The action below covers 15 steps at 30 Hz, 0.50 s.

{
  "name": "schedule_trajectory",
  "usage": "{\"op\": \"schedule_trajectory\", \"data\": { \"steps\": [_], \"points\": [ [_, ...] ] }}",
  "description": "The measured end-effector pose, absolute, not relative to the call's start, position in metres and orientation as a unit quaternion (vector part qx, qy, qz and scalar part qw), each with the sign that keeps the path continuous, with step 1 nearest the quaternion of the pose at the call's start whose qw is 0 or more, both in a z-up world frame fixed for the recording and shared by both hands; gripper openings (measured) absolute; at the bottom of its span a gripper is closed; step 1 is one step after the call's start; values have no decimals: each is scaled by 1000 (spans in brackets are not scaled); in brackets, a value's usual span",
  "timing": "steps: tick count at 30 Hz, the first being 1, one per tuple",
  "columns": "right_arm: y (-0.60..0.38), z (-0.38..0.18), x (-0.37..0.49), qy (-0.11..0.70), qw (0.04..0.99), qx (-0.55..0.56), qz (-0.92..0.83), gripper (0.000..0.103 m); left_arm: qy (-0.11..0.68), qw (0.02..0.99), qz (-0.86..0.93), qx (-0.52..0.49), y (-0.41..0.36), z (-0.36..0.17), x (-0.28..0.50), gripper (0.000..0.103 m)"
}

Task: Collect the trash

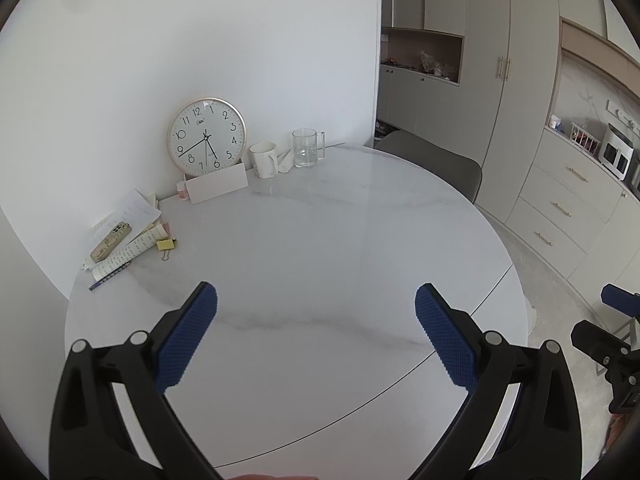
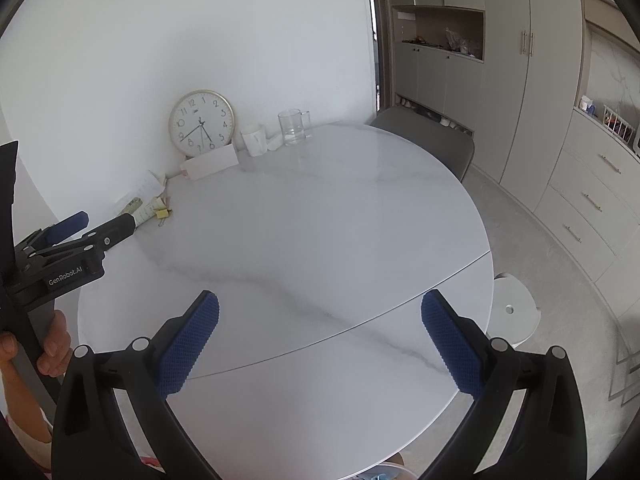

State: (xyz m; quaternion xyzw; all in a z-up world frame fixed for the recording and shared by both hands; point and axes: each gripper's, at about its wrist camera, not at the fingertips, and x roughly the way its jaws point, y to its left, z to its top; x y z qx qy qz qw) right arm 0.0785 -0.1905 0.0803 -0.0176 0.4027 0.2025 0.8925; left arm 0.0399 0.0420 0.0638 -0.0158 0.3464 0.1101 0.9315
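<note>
Trash candidates sit at far left of the round marble table [image 1: 320, 240]: a heap of papers [image 1: 136, 212] against the wall, with a rolled handwritten paper [image 1: 128, 250] lying flat, long axis running near-left to far-right, its far end pointing toward the clock. A phone [image 1: 111, 241] lies on the heap, parallel to the roll. Just right of the roll's far end is a small yellow binder clip [image 1: 166, 244]; a blue pen [image 1: 109, 278] lies at the roll's near end along the same axis. Farther back, a round wall clock [image 1: 206, 136] leans upright against the wall, a white card [image 1: 218, 185] propped in front of it, a small pink-and-white jar [image 1: 183, 191] just left of the card. Right of the clock: a white mug [image 1: 264, 159], a folded white paper scrap [image 1: 285, 162], then a clear glass mug [image 1: 307, 148] with its handle to the right. A grey chair [image 1: 436, 160] stands at the far right of the table; a white stool [image 2: 514, 308] is on the floor to the right. Left gripper [image 1: 316, 308] hovers over the near table, jaws spread wide, nothing between the 2 blue pads [image 1: 188, 336]. Right gripper [image 2: 320, 316] likewise wide apart and empty, over the near edge. In the right wrist view a hand [image 2: 52, 344] grips the left tool's handle.
</note>
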Motion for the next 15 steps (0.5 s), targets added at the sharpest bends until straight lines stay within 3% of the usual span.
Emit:
{"op": "schedule_trajectory", "data": {
  "steps": [15],
  "points": [
    [-191, 79, 75, 405, 892, -22, 199, 101, 346, 932, 106, -12, 39, 66, 40, 95]
  ]
}}
